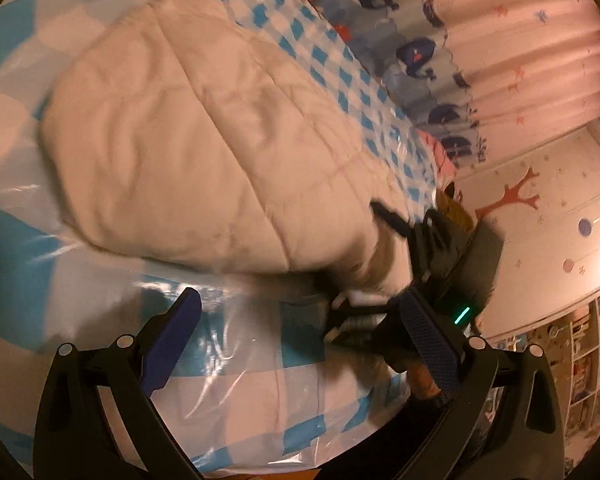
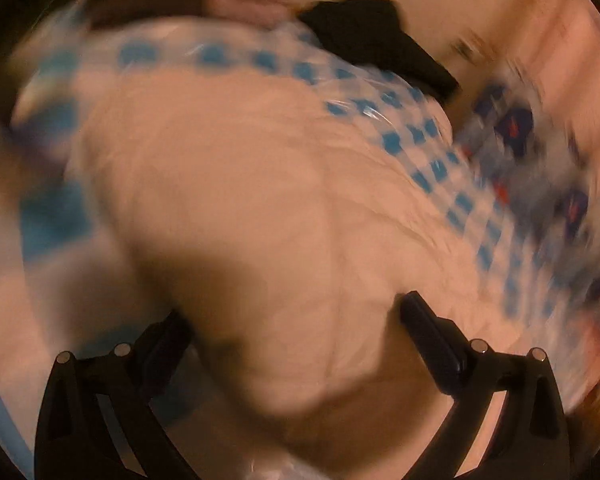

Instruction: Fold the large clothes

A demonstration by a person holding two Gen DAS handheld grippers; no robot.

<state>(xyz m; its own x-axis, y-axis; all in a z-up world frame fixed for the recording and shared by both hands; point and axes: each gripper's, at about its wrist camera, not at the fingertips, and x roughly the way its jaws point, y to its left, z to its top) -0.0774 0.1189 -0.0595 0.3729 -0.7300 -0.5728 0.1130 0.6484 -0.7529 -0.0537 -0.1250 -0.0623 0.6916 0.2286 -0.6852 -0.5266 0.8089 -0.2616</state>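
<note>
Fingers of the left gripper (image 1: 300, 344) stand wide apart with nothing between them, poised over the glossy blue-and-white checked cover (image 1: 240, 372) that is spread across the work surface. Just beyond their tips lies the cream quilted garment (image 1: 204, 152), a bulky padded piece bunched into a rounded heap on that cover; its near edge sits ahead of the left claw, not touching it. At the garment's right-hand corner the right gripper (image 1: 440, 264) shows as a dark body with a small green light, pressed in against the fabric.

From the right wrist view everything is smeared by blur. The right gripper (image 2: 296, 320) has its fingers spread widely, and the cream garment (image 2: 260, 208) bulges up between and ahead of them. The left finger seems buried in shadow against the cloth, the right one lies against its flank, but I cannot tell whether the fabric is actually pinched.

Farther off, a dark cloth (image 2: 380, 36) lies past the checked cover, and a pink pleated curtain (image 1: 520, 40) with a blue printed border hangs beyond the surface.
</note>
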